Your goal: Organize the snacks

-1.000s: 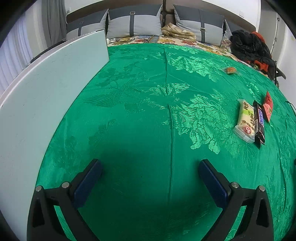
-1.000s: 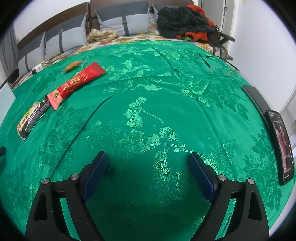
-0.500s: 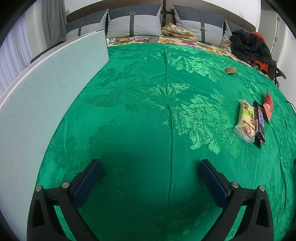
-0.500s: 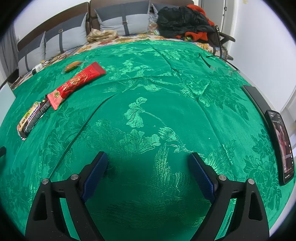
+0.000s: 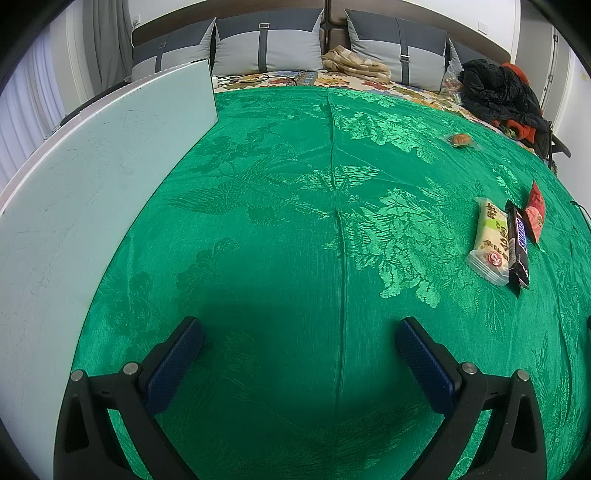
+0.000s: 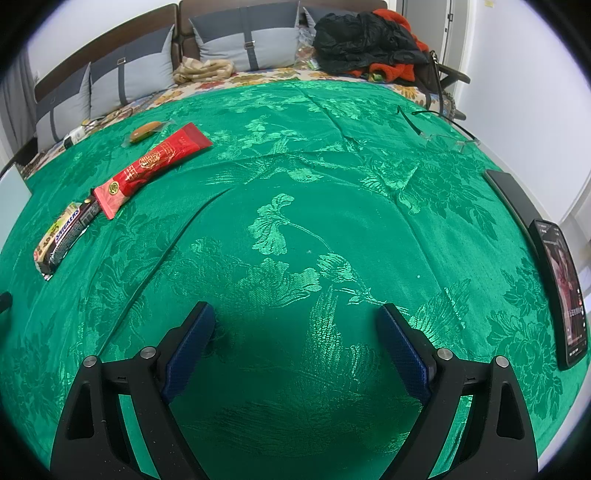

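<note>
Nothing has moved since the earlier frames: the Snickers bar (image 6: pixel 64 232) lies between the pale wafer pack (image 5: pixel 489 240) and the red packet (image 6: pixel 153 166), touching both, the small bun (image 6: pixel 142 132) well apart. My left gripper (image 5: pixel 299 339) and right gripper (image 6: pixel 293 325) both hover spread wide and empty over the green cloth (image 6: pixel 295 221). I think I should approach the red packet across its narrow side, so as not to drag its neighbours.

Bedroom, bed under green brocade cover (image 5: pixel 280 229).
Grey cushions (image 5: pixel 269 46) w/ dark straps along brown headboard (image 6: pixel 110 40); beige folded cloth (image 5: pixel 354 64) betw. them. Black & orange clothes heap (image 6: pixel 365 40) at far corner. White panel (image 5: pixel 85 177) along one side, curtains (image 5: pixel 107 40) behind. White walls (image 6: pixel 517 92), doorway (image 6: pixel 423 16). Phone (image 6: pixel 563 291), specs (image 6: pixel 439 133) near edge. Even indoor light.
</note>
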### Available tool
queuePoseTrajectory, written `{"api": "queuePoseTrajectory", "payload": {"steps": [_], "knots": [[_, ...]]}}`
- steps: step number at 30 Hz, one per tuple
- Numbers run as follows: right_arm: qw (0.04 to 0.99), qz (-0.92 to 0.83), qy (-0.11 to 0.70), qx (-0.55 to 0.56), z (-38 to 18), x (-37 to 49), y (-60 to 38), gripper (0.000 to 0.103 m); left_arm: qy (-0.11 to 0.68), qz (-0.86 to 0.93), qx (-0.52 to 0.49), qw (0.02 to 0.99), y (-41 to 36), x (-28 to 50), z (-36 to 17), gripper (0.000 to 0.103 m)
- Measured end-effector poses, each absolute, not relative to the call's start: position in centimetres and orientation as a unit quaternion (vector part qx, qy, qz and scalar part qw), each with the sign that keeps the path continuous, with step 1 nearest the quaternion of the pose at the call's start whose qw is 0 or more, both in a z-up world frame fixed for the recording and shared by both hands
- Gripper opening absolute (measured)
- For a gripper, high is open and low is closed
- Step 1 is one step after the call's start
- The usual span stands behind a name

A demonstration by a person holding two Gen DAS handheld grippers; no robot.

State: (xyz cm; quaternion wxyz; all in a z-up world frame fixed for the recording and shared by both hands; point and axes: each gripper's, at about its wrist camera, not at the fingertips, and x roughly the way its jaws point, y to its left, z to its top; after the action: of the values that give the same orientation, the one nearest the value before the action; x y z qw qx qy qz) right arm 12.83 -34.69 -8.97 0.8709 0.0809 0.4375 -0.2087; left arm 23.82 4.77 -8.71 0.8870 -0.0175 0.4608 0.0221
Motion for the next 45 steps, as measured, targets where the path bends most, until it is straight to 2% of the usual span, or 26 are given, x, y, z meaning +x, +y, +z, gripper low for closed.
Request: {"api": "queuePoseTrajectory", "payload": {"steps": [22,27,30,32,37,38,40,41,45], "knots": [[0.871,-0.209,0.438,0.081,-9.0,12.8,-34.7,0.093,0.462,0.023,-0.017,0.886,4.8,23.8,-8.7,0.103],[0.871,-0.209,0.438,0.081,-9.0,12.8,-34.7,0.093,0.509,0.003,-0.013,0.861,4.5,25.8,-8.4,0.102],[0.871,-0.209,0.438,0.081,-9.0,12.8,-34.7,0.093,0.517,-0.048,-0.058,0.853,3.5,28.0,-6.6,0.096],[0.871,-0.209,0.438,0.081,-9.0,12.8,-34.7,0.093,0.500,-0.080,-0.072,0.859,1.9,29.2,-4.9,0.096],[0.871,-0.209,0.438,0.081,-9.0,12.8,-34.7,0.093,0.497,-0.157,-0.008,0.853,-5.5,32.4,-3.0,0.095],[0.871,-0.209,0.438,0.081,-9.0,12.8,-34.7,0.093,0.504,-0.158,0.011,0.849,-6.7,33.0,-3.4,0.093],[0.871,-0.209,0.438,0.081,-9.0,12.8,-34.7,0.093,0.521,-0.156,0.044,0.838,-8.6,33.8,-4.7,0.079],[0.871,-0.209,0.438,0.081,-9.0,12.8,-34.7,0.093,0.529,-0.156,0.050,0.833,-9.1,34.1,-5.3,0.076],[0.871,-0.209,0.438,0.081,-9.0,12.9,-34.7,0.093,0.518,-0.160,0.023,0.840,-9.3,34.4,-5.8,0.075]]}}
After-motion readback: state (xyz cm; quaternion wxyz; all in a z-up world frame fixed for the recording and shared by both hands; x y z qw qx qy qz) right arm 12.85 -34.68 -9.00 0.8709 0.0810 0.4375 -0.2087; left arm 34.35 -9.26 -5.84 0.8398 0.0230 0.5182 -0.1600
